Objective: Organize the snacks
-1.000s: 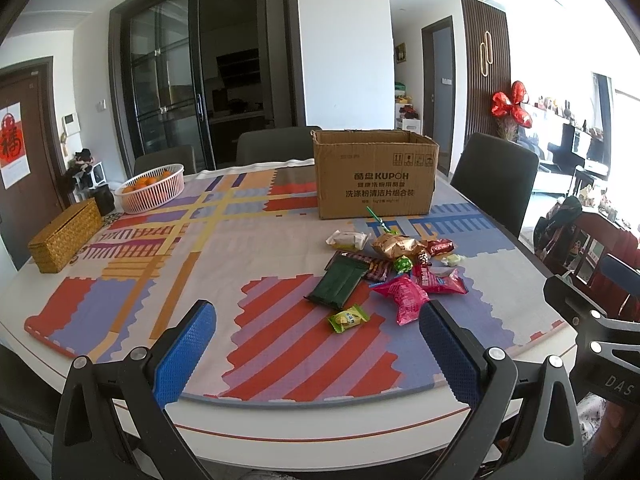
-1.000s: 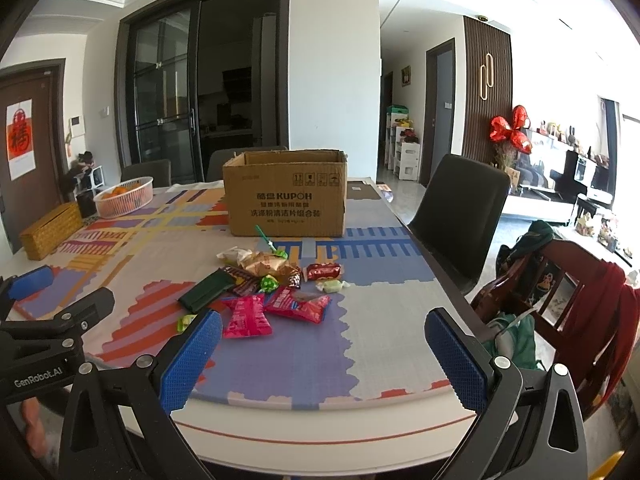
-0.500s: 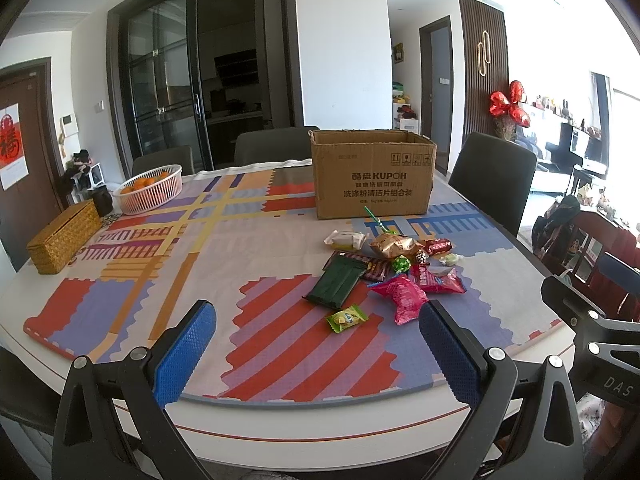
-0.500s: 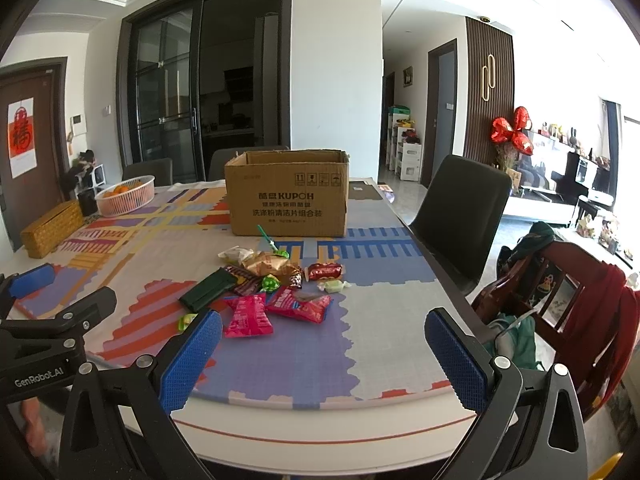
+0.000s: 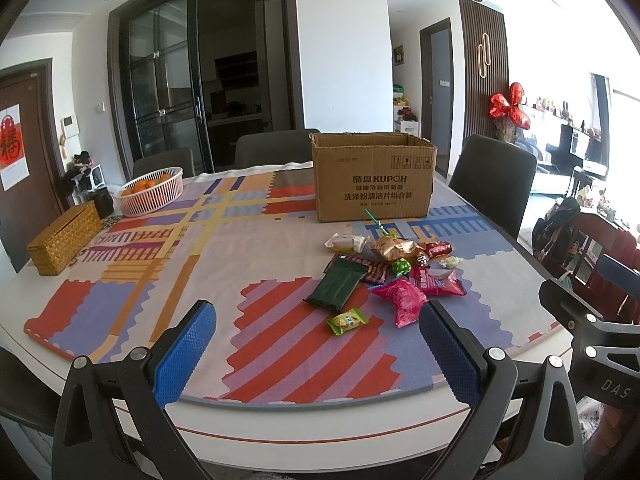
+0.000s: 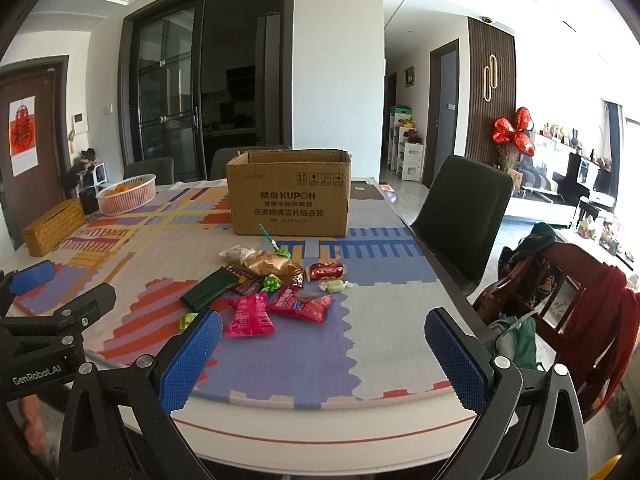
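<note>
A pile of wrapped snacks lies on the table mat: a dark green packet (image 5: 338,289), a small yellow-green packet (image 5: 347,321), pink bags (image 5: 404,301), a gold bag (image 5: 392,248). The pile shows in the right wrist view too, with the pink bag (image 6: 249,314) nearest. An open cardboard box (image 5: 372,178) (image 6: 289,196) stands behind the pile. My left gripper (image 5: 318,354) is open and empty near the table's front edge. My right gripper (image 6: 320,358) is open and empty, to the right of the left one.
A white basket of oranges (image 5: 150,191) and a woven box (image 5: 64,238) sit at the table's far left. Dark chairs (image 6: 460,216) stand around the table. A red wooden chair with clothes (image 6: 568,304) is at the right.
Both grippers have risen slightly and edged toward the table. Nothing on the table has moved.
</note>
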The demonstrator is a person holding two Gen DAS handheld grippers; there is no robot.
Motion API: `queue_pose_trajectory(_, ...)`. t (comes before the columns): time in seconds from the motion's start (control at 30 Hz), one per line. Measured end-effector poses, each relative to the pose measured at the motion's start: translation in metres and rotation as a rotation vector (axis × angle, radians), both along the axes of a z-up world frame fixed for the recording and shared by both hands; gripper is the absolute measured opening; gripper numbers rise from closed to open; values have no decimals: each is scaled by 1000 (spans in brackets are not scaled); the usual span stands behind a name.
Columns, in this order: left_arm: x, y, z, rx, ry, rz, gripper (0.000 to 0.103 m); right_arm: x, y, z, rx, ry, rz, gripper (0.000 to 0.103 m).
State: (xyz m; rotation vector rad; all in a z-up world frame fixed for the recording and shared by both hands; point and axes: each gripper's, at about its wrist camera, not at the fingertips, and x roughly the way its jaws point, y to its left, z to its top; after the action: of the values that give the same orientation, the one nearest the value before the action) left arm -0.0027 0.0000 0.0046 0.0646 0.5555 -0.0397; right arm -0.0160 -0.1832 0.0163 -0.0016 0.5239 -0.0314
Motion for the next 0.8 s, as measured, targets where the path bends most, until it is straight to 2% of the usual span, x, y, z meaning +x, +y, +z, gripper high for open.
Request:
queue_pose_trajectory(0.33,4,-1,-1,-2,11,-3,103,4,2,-5,-2,17,9,103)
queue_pose_trajectory(0.57,18,2,-12,5,45,-39,103,19,4,-13,1,63,39,103)
queue_pose_trajectory(0.8,43,2,-29,67,68,-119,88,51,13,-26,8,106,85,102)
